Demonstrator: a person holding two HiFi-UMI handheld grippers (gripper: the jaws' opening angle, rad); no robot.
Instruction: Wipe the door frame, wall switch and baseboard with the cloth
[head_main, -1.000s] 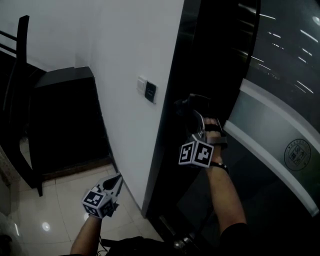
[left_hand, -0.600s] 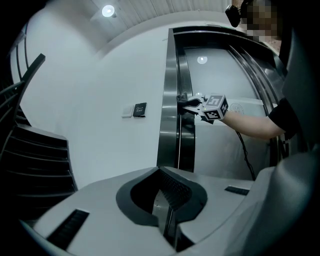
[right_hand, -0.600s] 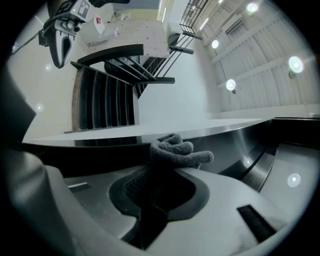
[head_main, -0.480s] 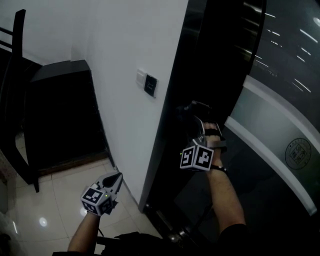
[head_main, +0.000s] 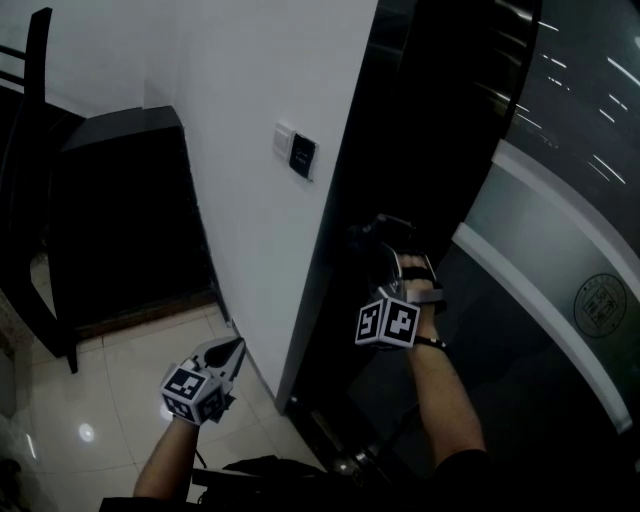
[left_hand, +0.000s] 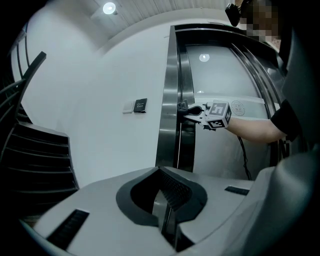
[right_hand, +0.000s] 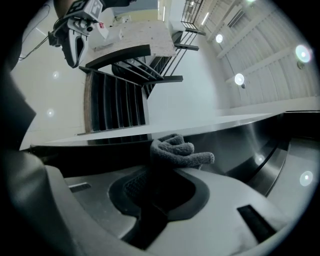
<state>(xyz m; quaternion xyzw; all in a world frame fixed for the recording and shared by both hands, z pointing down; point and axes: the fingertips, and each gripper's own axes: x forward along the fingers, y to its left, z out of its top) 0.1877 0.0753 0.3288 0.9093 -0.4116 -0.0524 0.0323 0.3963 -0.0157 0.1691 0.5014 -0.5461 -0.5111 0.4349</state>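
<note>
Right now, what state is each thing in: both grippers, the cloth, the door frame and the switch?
Left gripper: shut, empty, held low and away from the work.
Right gripper: shut on the cloth.
Cloth: bunched, sticking out past the jaws, up against the door frame.
Door frame: dark and glossy, cloth at mid-height.
Switch: untouched, both grippers away from it.

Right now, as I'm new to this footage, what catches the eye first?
The right tool holds a grey cloth at the dark door frame, mid-picture in the head view. Left of it, the wall switch stands out on the white wall; the left tool hangs shut and empty, low near the tiled floor.
</note>
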